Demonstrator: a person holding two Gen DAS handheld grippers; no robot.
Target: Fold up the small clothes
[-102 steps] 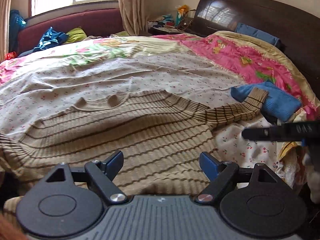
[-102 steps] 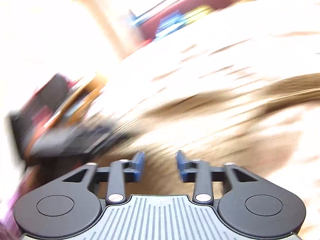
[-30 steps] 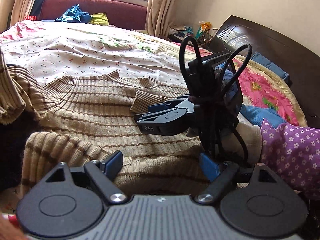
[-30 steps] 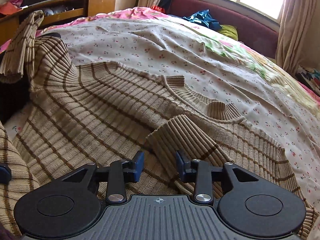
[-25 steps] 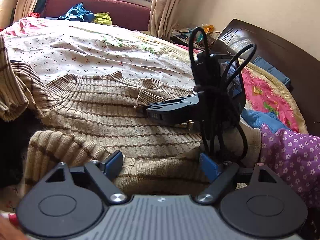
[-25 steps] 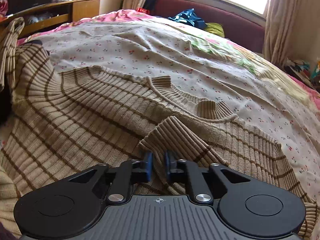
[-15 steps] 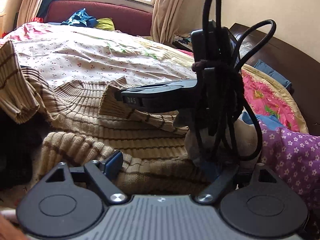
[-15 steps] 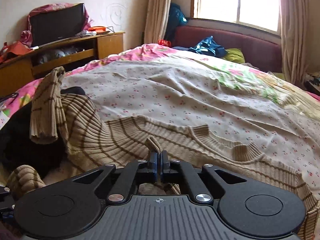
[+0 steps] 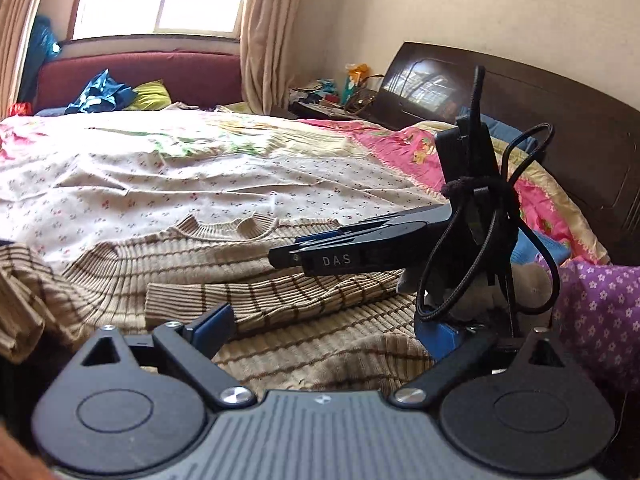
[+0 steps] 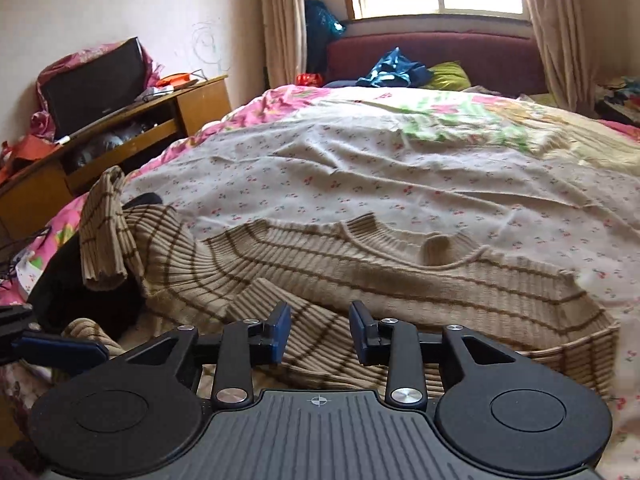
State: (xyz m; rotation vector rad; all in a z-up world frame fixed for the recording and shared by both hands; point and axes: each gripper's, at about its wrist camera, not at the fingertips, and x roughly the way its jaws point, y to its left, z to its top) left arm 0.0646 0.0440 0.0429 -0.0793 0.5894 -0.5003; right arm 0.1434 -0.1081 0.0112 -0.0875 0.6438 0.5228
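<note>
Sweater (image 10: 400, 276), tan with brown stripes, lies spread on a bed (image 10: 400, 168), one sleeve (image 10: 304, 332) folded across its body. The right gripper (image 10: 319, 334) hovers just above that sleeve, its jaws opening with nothing pinched between them; the sleeve lies below and ahead of the gap. The left gripper (image 9: 324, 330) has jaws opening to their widest, empty, with the hem bunched beneath them. The other sleeve (image 10: 104, 236) hangs raised, left of the right jaws.

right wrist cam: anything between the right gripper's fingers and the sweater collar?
Right wrist view: only sweater itself, the folded-in sleeve then ribbed body up to the collar. The right gripper, jaws opening, holds nothing.
</note>
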